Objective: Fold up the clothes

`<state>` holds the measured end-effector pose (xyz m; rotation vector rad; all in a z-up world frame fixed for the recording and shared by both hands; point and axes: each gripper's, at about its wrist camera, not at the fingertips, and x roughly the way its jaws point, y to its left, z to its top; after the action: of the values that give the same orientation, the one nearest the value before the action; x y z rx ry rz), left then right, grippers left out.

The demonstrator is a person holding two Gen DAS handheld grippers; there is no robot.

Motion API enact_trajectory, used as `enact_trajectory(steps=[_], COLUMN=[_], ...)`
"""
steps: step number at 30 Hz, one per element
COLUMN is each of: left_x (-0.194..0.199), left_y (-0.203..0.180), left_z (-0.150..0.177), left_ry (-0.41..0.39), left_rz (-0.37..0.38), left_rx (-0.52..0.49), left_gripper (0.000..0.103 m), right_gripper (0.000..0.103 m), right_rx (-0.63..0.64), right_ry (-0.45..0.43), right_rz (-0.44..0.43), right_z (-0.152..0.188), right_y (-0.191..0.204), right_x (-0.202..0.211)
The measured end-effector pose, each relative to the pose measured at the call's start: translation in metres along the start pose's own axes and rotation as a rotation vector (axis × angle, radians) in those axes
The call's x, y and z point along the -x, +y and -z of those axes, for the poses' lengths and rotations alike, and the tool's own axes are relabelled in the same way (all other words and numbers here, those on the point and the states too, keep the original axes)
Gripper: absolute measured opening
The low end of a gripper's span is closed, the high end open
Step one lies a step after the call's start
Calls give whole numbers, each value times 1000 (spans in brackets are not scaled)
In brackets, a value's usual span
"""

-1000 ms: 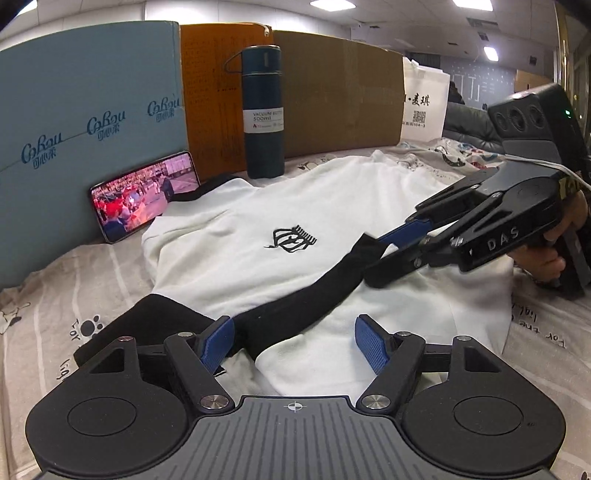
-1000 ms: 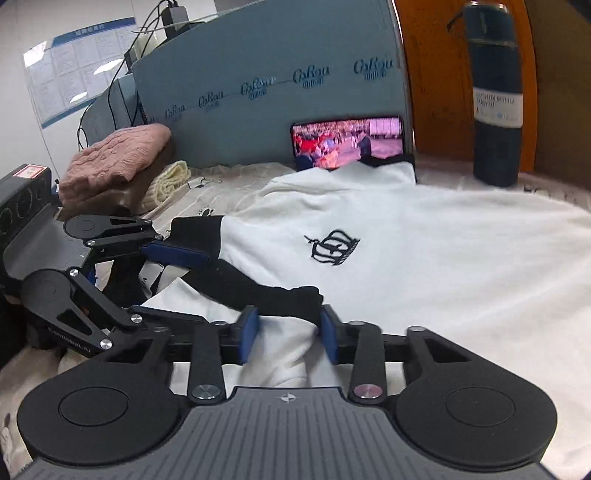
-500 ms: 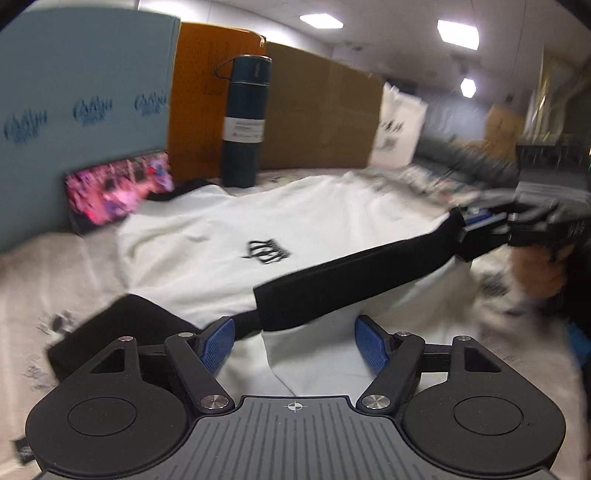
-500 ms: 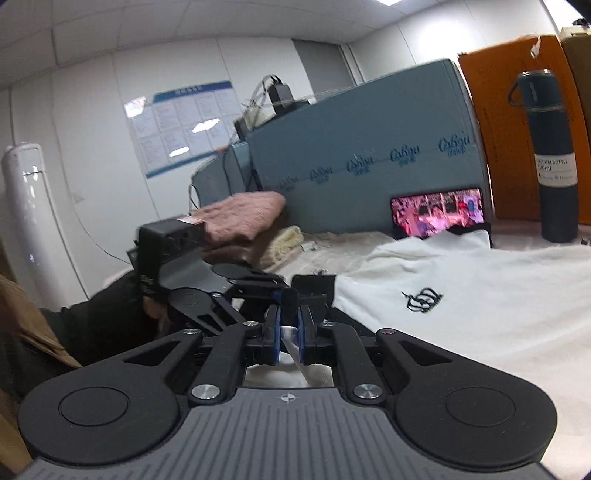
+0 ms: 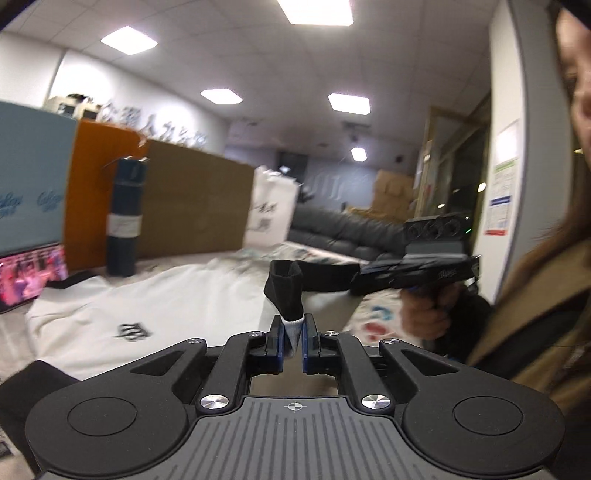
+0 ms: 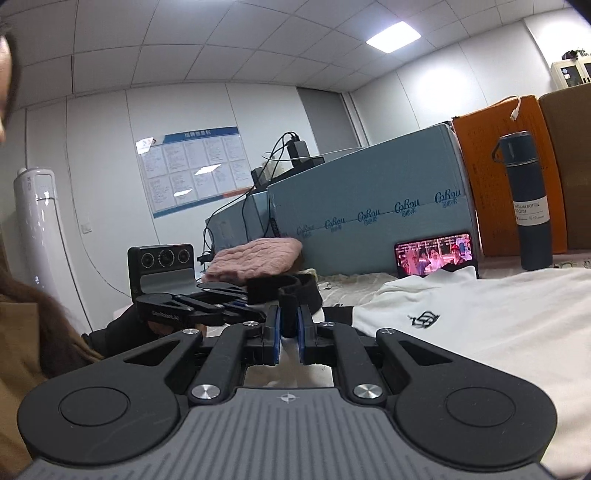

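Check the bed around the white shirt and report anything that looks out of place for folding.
A lit phone leans against the blue box, its base touching the white shirt at the collar. A vacuum bottle stands just behind the shirt. Either could topple if the shirt is dragged.

An office, by every sign: a grid ceiling with flat light panels (image 5: 314, 11), pale partition walls, and a notice board (image 6: 192, 168) of printed sheets. A dark sofa (image 5: 343, 234) sits at the far end with stacked cartons (image 5: 391, 192) behind it. Big flat boxes (blue (image 6: 373, 210), orange (image 6: 506, 173), brown (image 5: 192, 206)) fence off the worktop, and a tall white air-conditioning unit (image 6: 37, 229) stands in the corner.
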<state>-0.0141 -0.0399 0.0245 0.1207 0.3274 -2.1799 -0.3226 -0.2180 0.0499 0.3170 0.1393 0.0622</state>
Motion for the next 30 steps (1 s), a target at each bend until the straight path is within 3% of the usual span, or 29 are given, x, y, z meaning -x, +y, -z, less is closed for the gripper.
enact_trajectory(steps=[6,13,16,18,19,20,23,25,30], left_x=[9,-4,-6,0,5,10,20,18,-25], left_y=[-43,-66,-75,-77,-75,-72,-62,-56,-35], left_z=[20,48,54,50,44,38,18,6,-10], left_ry=[23,145,217,202,173,138,47,23,106], left_rz=[65,177,207,214,208,206,222,232,176], left_rx=[-1,47,-13,-56,-66,-69,-81,-96,-88], left_gripper=[7,7,8,12,12,13,15,21,41], right_gripper=[9,9,10,17,38,54,63,71,71], right_rx=[-30,-76,-87,-87,-87,-90,-134,-199,-425], right_ry=[56,171,223,216,194,163,68,16,-43], right_rz=[31,60,18,-22,-27,-5,121,274,602], right_z=[29,63,70,70,68,66,53,44,29], right_y=[27,41,44,46,46,44,30,15,-33], right_x=[22,30,30,33,37,41,49,50,41])
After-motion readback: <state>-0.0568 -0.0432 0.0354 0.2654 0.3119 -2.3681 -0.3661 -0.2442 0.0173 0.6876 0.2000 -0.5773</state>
